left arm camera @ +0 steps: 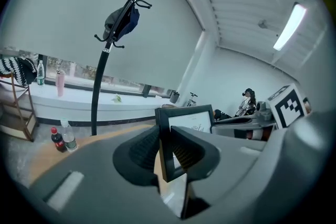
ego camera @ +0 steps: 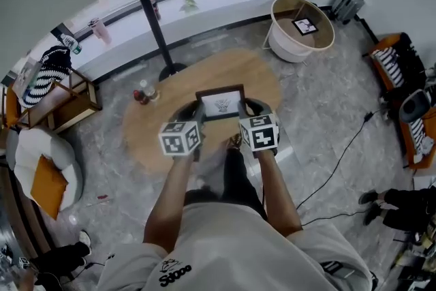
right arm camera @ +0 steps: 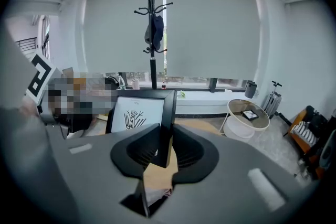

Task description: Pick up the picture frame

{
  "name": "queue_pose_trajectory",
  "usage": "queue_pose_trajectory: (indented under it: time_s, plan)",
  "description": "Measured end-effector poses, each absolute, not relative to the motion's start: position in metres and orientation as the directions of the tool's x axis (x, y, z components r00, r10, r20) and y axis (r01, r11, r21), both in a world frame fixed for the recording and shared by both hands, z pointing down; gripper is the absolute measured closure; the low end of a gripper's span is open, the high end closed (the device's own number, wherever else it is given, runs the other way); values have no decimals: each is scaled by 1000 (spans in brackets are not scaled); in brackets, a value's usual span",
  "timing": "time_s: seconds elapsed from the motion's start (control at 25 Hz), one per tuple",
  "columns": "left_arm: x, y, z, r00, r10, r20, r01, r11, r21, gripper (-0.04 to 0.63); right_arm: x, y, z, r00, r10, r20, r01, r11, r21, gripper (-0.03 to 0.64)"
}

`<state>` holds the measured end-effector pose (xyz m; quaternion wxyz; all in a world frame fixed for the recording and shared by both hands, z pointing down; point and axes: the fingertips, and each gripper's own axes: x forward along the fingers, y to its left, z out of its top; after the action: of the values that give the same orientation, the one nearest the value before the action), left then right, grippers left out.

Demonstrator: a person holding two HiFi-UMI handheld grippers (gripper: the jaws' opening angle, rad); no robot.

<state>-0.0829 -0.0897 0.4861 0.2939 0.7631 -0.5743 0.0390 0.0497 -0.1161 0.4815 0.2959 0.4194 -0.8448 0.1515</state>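
Note:
A black picture frame with a white print hangs in the air above the oval wooden table, held between both grippers. My left gripper is shut on the frame's left edge; its dark pads press both faces. My right gripper is shut on the frame's right edge, and the drawing on the print shows to the left of the jaws. The frame stands roughly upright and level.
Two bottles stand at the table's far left. A black coat stand rises behind the table. A round white side table carrying a second small frame sits at the back right. A cable runs across the floor on the right.

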Motion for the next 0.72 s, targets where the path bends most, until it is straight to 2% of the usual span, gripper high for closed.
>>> queue_pose_trajectory:
  time_s: [0.72]
  plan:
    - [-86, -34, 330, 325, -932, 158, -926, -280, 253, 520, 48, -53, 327, -580, -713, 394, -753, 654, 73, 534]
